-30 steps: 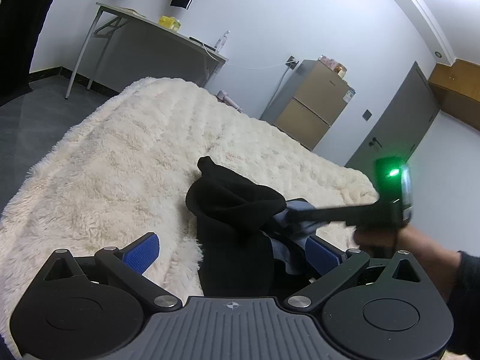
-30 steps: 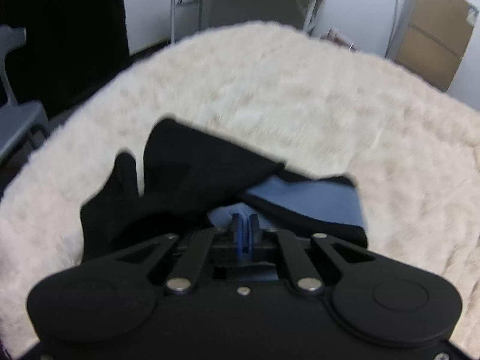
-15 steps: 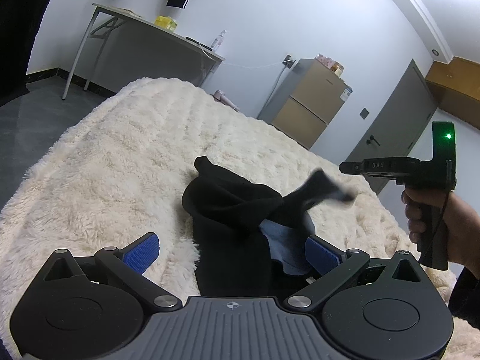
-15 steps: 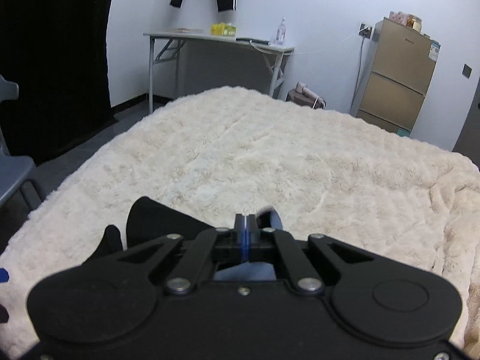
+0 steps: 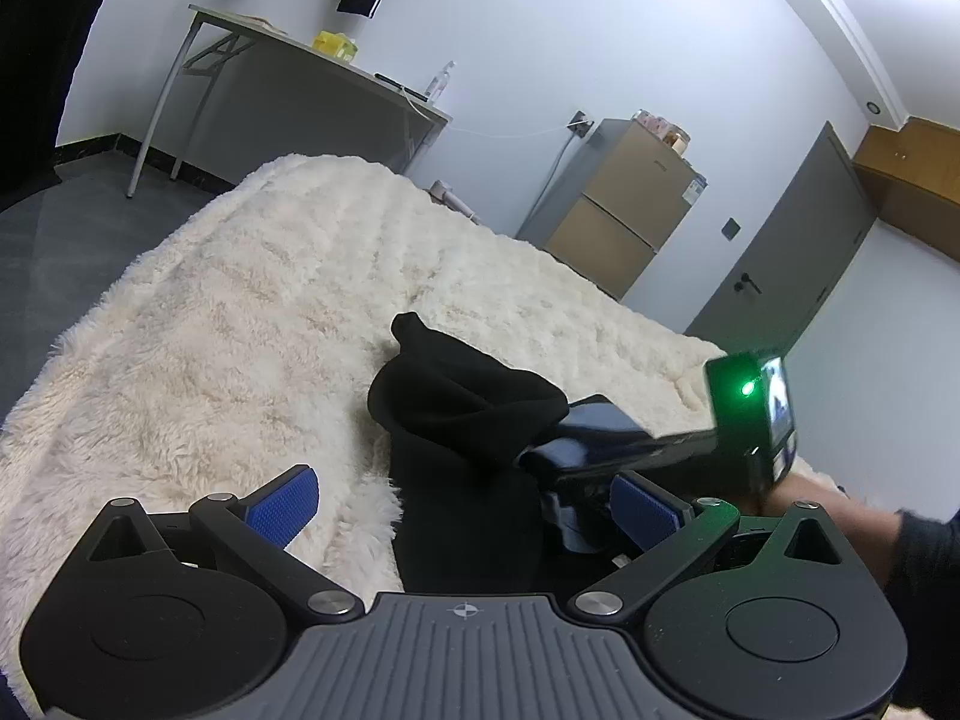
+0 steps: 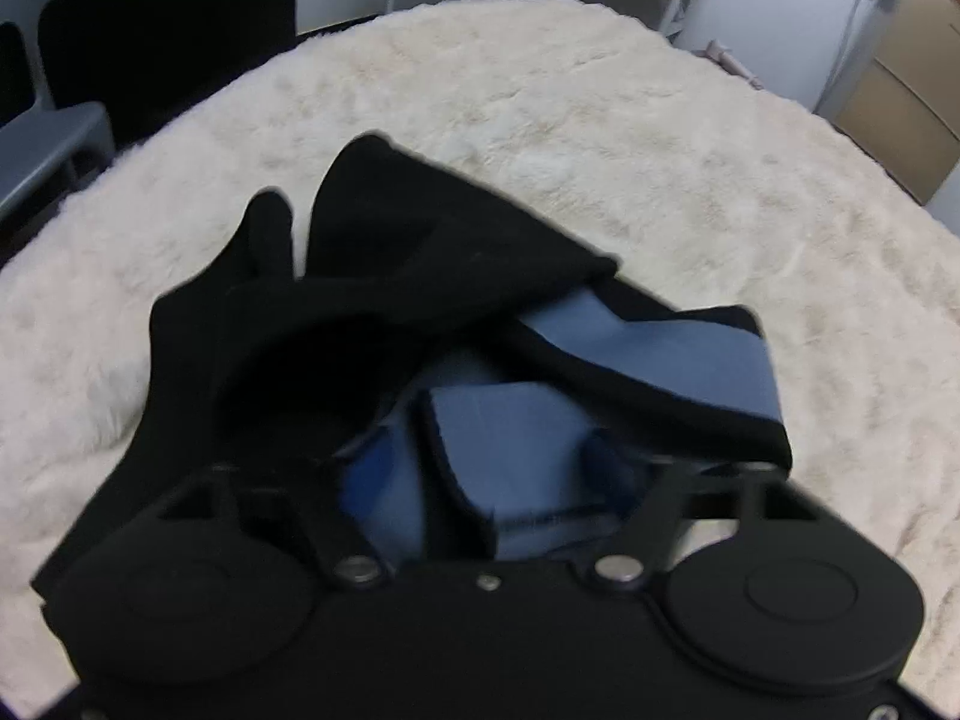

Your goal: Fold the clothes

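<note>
Meanwhile, on a shaggy cream blanket [image 5: 240, 312] spread over the bed, we find the black garment [image 6: 336, 300] lying crumpled, its blue lining [image 6: 516, 444] turned up in loose folds. We judge it light, soft and floppy, likely to sag and slide over itself, so a hem or a corner looks the better place to take hold than the bunched middle. Our right claw [image 6: 498, 468] is low over the blue folds, its jaws opening with cloth between them, though blur keeps us from saying the pads press on it. Our left claw [image 5: 462, 498] stands wide apart with the black cloth lying between its blue pads [image 5: 282, 504], neither touching it.
</note>
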Demonstrator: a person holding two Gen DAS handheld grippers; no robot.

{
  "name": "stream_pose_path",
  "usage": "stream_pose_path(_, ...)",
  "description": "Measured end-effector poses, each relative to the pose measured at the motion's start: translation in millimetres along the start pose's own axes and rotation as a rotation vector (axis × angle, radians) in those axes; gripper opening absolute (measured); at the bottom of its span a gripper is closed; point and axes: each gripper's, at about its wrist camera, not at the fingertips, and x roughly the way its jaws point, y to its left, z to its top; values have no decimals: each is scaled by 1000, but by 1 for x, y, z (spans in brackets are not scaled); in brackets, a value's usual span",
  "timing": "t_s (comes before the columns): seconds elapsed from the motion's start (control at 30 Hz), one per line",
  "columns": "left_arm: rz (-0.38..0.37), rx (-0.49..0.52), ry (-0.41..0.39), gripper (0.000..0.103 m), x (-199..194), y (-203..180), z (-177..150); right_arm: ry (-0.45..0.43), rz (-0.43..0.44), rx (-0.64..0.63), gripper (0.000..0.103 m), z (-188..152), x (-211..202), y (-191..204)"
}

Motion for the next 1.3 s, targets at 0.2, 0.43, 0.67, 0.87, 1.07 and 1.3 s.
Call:
stream_pose_path(0.2, -3, 1, 8, 103, 3, 0, 0, -103, -24, -10, 2, 14, -29, -2)
stream_pose_path(0.43, -3, 10, 15, 103, 3, -1, -1, -236, -69, 35, 2, 29, -79, -27)
stream_pose_path(0.67, -1, 10, 12, 103, 2, -1, -2, -379, -135, 101, 2, 44, -133, -59)
stream_pose_path(0.87, -2, 13, 14, 103, 2, -2, -2, -450, -186, 145, 2, 52, -170, -96)
stream_pose_path(1.07, -3, 12, 14, 103, 1, -3, -2, -422, -326, 315, 2, 35, -171, -167)
stream_pose_path(1.3, -1, 10, 13, 103, 2, -2, -1, -147, -414, 528, 29, -28, -104, -230)
